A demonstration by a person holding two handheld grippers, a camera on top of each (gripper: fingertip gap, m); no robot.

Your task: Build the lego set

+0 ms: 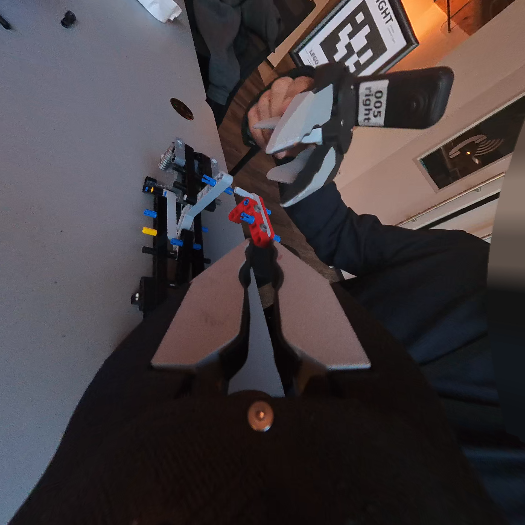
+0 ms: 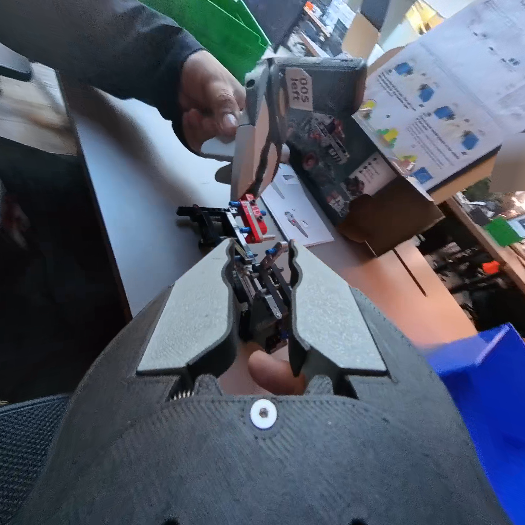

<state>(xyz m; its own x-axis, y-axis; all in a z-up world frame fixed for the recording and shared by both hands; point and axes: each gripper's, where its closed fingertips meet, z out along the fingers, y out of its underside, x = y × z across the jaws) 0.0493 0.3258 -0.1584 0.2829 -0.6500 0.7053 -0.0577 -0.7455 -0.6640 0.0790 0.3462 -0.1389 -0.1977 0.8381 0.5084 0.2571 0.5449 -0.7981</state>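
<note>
Progress: judged partly done; a black frame with pins and levers is already put together, while a red sub-assembly is not yet joined to it, and loose parts are seen elsewhere, so much is judged left.
Red sub-assembly (image 1: 252, 220): a red angled plate with blue pins and grey pins through it and a pale bar along one edge; it is held in the air just beside the frame, above the table edge.
Black frame (image 1: 176, 227): long black beams carrying blue pins, one yellow pin, a light grey bent lever and a metal spring at the far end; it is stood on the grey table (image 1: 71, 142), near the edge.
Left gripper (image 1: 261, 246): its fingers are closed tight on the lower corner of the red sub-assembly.
Second black assembly (image 2: 264, 292): a dark cluster of beams and pins is seen between the fingers of the right gripper (image 2: 262, 250).
Right gripper state: the fingers are set a little apart with the dark assembly between them; whether it is truly pinched cannot be told.
Instruction sheet (image 2: 295, 221): laid flat on the table, just beyond the frame.
Set box (image 2: 341, 159): stood behind the sheet, with a printed booklet (image 2: 454, 93) resting over it.
Loose black pieces (image 1: 68, 19): left well apart from the frame, at the far end of the table.
</note>
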